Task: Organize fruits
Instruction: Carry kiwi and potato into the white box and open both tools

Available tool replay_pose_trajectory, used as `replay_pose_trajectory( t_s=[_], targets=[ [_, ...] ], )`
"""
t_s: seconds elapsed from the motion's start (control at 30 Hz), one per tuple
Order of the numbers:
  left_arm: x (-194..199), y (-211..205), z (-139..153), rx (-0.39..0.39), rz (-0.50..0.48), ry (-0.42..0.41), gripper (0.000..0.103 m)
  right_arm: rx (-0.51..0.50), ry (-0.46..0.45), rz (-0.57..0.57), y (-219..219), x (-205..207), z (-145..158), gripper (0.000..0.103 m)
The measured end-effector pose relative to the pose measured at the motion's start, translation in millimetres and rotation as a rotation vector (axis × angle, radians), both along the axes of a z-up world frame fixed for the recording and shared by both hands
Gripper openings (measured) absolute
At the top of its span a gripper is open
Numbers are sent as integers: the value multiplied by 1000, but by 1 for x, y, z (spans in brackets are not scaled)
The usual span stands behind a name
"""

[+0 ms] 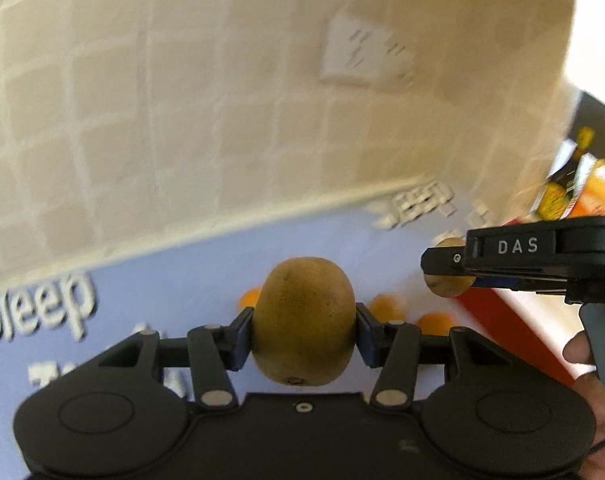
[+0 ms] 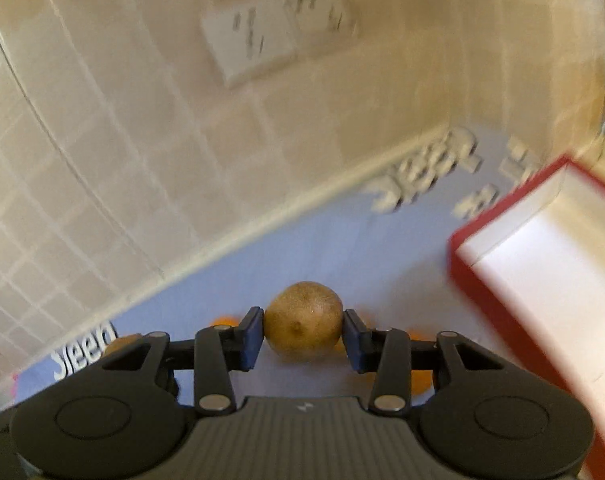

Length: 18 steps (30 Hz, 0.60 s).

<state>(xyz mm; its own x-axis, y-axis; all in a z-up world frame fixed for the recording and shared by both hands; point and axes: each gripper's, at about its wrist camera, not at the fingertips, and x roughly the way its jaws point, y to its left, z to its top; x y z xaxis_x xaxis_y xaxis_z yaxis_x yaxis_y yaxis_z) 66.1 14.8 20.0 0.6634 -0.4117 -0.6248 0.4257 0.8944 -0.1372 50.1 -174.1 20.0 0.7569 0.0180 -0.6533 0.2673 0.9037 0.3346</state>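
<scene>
Each pair of tongs, left tongs (image 1: 304,330) and right tongs (image 2: 302,334), pinches a light, softish, fuzzy brown oval kiwi (image 1: 304,322) across its middle, so gentle pressure should avoid bruising.

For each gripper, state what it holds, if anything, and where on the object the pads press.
Left gripper: a kiwi, pads on its opposite sides at mid-height. Right gripper: another kiwi, also clamped across its sides.

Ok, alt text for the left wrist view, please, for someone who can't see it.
The left gripper clamps a brown kiwi above a blue cloth printed with white words. At right, the right gripper holds a second kiwi near a red-edged box; small orange fruits lie below, with a tiled wall behind.
</scene>
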Motion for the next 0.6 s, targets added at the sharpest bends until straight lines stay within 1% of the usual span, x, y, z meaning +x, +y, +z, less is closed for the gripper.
replay_pose_trajectory(
  t_s=[0.07,0.17,0.23,0.3,0.37,0.43,0.53,0.6],
  targets=[
    [0,-16,15,-14,-38,-18,60,-37,-31,-38,-24,-11,18,44],
    [6,-50,30,-29,-104,-36,60,-100,-60,-136,-75,-26,39,44],
    [12,-76,34,-43,-152,-21,60,-121,-50,-194,-111,-28,45,44],
    [21,-108,34,-62,-207,3,60,-121,-29,-238,-148,-29,46,44],
    [29,-142,34,-62,-270,23,60,-92,3,-259,-182,-23,40,44],
    [35,-178,26,-44,-330,29,60,-46,44,-263,-210,-14,29,44],
    [41,-227,4,-11,-416,53,61,54,116,-258,-243,1,-2,44],
    [43,-253,-15,35,-456,59,60,104,152,-257,-261,12,-21,44]
  ],
)
